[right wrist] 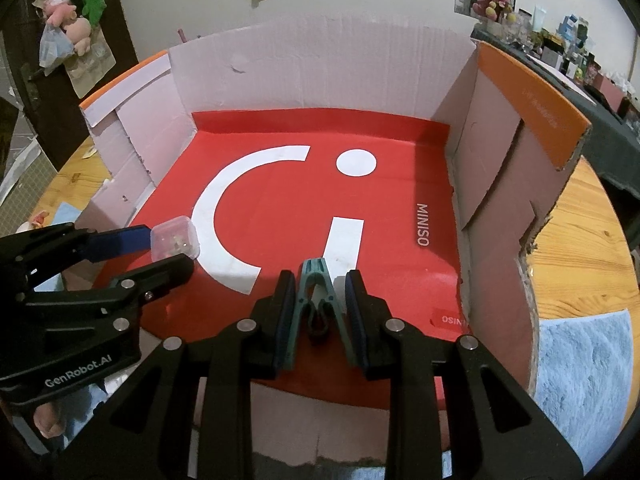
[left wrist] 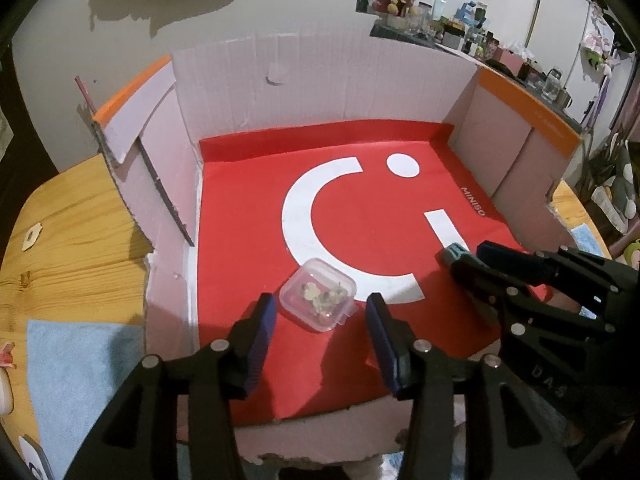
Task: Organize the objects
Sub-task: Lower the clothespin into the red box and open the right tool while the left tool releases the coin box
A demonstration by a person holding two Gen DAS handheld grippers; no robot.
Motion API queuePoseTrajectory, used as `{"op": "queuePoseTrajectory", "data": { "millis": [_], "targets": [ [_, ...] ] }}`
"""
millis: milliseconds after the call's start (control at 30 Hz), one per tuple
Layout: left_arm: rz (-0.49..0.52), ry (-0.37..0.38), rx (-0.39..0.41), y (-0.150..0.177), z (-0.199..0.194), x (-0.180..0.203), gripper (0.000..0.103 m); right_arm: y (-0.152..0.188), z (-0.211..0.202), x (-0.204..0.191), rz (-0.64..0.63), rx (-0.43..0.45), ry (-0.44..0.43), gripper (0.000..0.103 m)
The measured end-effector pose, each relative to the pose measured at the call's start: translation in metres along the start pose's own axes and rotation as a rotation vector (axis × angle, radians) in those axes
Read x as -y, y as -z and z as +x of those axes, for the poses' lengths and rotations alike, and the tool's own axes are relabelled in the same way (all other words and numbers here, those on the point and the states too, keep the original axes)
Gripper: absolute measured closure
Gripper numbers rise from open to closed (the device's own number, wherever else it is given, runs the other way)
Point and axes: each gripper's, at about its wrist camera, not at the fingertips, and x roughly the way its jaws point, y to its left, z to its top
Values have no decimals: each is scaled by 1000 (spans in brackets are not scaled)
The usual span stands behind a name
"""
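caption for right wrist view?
Right gripper clamps a teal clothespin over the red-lined cardboard box.

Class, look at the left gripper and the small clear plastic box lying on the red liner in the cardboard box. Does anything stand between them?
Nothing visible does. The small clear plastic box lies on the red liner between the left gripper's parted fingers, pads not touching it.

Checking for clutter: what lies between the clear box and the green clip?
Only bare red liner with its white logo separates the clear box from the green clip, seen from the right wrist.
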Motion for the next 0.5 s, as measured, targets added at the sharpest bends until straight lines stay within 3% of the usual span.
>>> {"op": "queuePoseTrajectory", "data": {
  "millis": [200, 333, 500],
  "targets": [
    [5, -12, 12, 3, -6, 2, 52, 2, -7, -1, -4, 12, 5, 78],
    [2, -27, 33, 5, -12, 3, 40, 5, -12, -3, -5, 17, 0, 78],
    [-4, -29, 48, 8, -20, 2, 40, 10, -20, -4, -4, 28, -9, 77]
  ]
}}
